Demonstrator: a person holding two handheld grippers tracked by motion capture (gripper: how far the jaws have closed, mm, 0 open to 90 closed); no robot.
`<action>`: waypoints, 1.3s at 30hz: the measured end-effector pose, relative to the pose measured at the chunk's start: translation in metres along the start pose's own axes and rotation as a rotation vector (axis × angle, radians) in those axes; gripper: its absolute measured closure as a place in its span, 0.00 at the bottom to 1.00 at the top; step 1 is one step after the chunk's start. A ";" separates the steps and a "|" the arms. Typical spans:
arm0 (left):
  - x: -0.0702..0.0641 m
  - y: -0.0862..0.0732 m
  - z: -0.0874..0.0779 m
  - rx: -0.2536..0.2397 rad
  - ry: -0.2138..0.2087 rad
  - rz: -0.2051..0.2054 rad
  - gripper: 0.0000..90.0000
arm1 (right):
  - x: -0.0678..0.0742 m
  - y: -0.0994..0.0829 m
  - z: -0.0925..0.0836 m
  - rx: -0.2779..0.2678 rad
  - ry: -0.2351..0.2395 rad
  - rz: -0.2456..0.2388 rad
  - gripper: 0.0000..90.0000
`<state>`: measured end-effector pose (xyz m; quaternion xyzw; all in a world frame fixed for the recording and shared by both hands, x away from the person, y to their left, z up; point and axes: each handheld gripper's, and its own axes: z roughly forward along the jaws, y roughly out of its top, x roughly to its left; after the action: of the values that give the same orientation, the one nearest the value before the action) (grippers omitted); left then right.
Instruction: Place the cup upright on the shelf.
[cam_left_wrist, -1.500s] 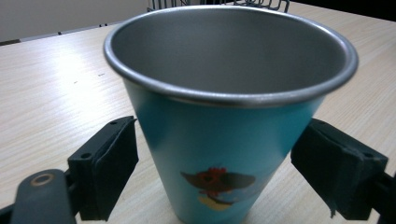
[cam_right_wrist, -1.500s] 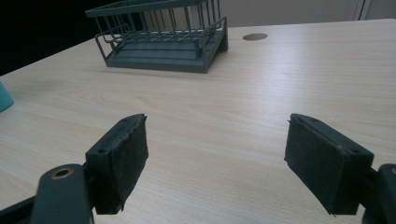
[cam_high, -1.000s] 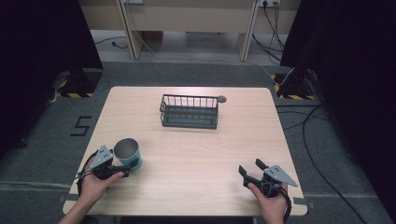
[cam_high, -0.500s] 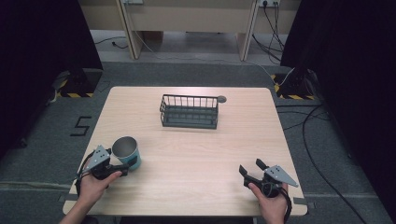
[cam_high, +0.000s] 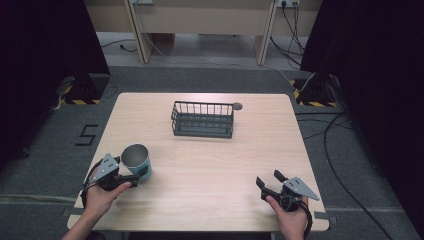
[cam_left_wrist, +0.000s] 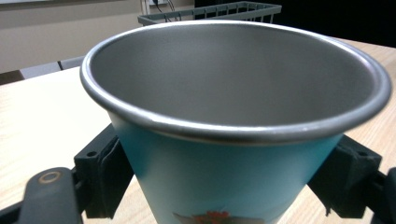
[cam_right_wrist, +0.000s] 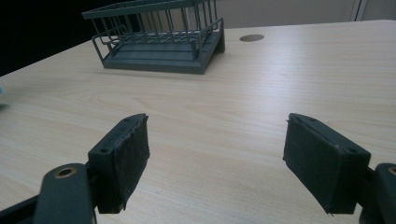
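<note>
The left gripper (cam_high: 134, 176) sits low at the near left corner of the worktop (cam_high: 210, 165), its jaws pinching the blue cup (cam_high: 136, 160), which stands upright. The right gripper (cam_high: 270, 182) rests at the near right, jaws spread wide around nothing. A wire basket (cam_high: 202, 119) stands far back in the middle, well apart from both.

Tapered metal cup (cam_left_wrist: 233, 182): light blue outer wall, plain dull grey inside, silver rim, small red-orange printed motif low on the wall. Rectangular wire basket (cam_high: 202, 120): dark grey-green throughout. Wooden table (cam_high: 210, 170): pale beige with fine grain. Gripper jaws: matt black.
</note>
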<state>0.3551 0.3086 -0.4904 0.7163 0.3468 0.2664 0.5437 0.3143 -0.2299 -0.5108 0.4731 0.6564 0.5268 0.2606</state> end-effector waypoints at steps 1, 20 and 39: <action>0.000 0.000 0.000 0.000 0.000 0.000 0.18 | 0.000 0.000 0.000 0.000 0.000 0.000 0.26; 0.005 0.029 0.011 -0.037 0.001 0.030 0.18 | -0.001 0.000 -0.001 -0.007 -0.002 0.010 0.27; 0.000 0.045 0.037 -0.050 -0.024 0.039 0.19 | -0.002 -0.001 -0.002 -0.009 -0.005 0.019 0.28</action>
<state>0.3924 0.2795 -0.4573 0.7122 0.3197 0.2769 0.5603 0.3135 -0.2329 -0.5113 0.4794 0.6488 0.5310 0.2594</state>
